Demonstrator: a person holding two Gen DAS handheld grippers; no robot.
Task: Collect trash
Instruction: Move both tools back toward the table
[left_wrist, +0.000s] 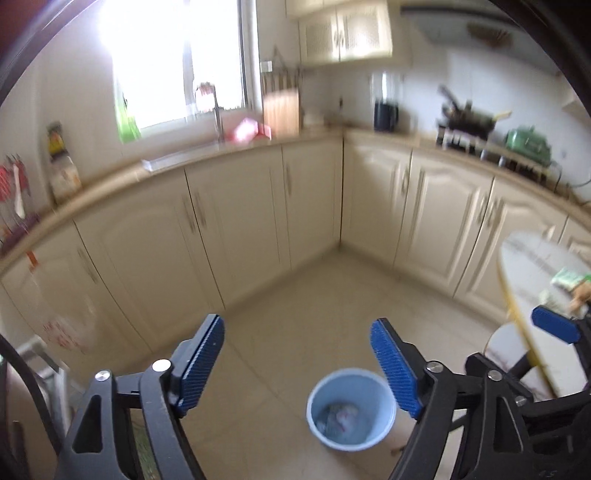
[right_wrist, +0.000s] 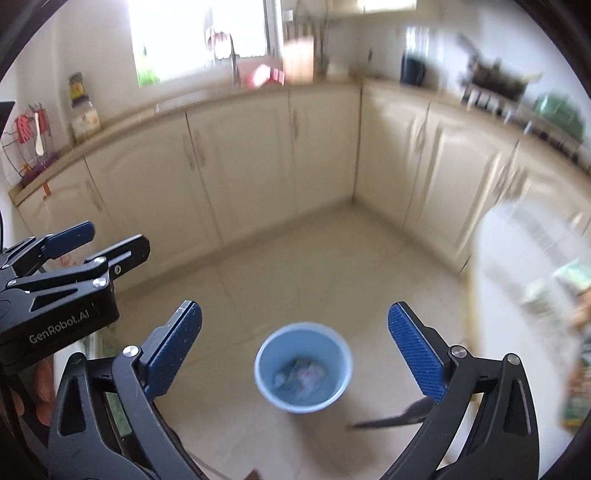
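On the floor below both wide, empty tools, blue bin holds trash; left tool's body reads "GenRobot.AI".

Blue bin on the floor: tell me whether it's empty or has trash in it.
Not empty. The blue bin stands upright with crumpled trash at its bottom; it is far from full.

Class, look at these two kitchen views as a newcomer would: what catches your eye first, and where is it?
The pale blue bin on the tiled floor stands out, with crumpled trash lying in its bottom. The open right gripper frames it with blue pads, holding nothing, and the left gripper is open and empty too. A bright window glares above the counter.
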